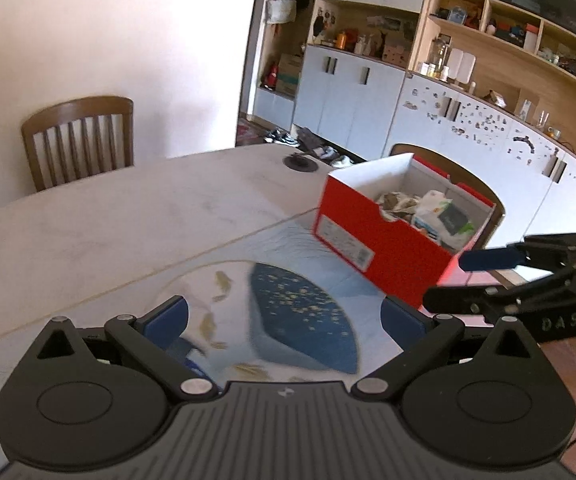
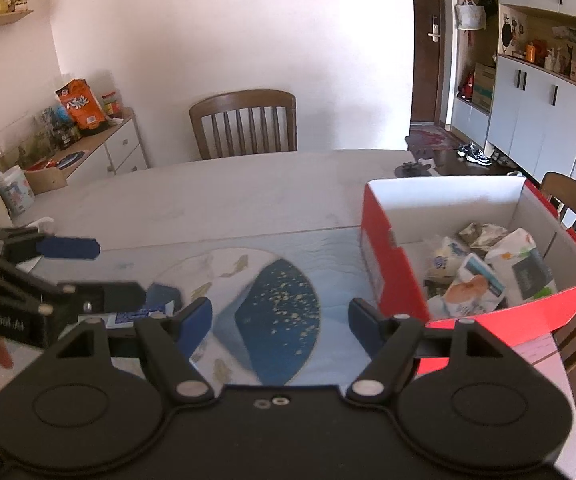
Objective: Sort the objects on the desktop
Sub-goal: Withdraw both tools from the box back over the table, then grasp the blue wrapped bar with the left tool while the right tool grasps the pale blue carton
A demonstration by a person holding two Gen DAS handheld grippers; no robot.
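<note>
The left claw (image 1: 283, 318) stands spread as wide as it goes, nothing between its blue pads, hanging over the blue-and-white mat (image 1: 304, 312) on the worktop (image 1: 107, 216). In the left wrist view the red box (image 1: 372, 240) sits at about two o'clock from that claw, on the mat's far corner, its top open. The right claw (image 2: 279, 316) has its jaws opening too, a good way apart and empty, above the same mat (image 2: 271, 300). From the right wrist view the red box (image 2: 392, 272) lies at two o'clock, just beside the right-hand pad, and holds several packets (image 2: 476, 284) of tissues or wipes piled loosely inside; their labels are too blurred to read. At nine o'clock in this view the left claw (image 2: 87, 268) shows from the side, and beneath its lower finger lies a small blue-and-white packet (image 2: 139, 314) on the mat, seemingly not touched, though the finger hides part of it. A wooden chair (image 2: 243, 124) stands at twelve o'clock behind the worktop (image 2: 247, 192).
</note>
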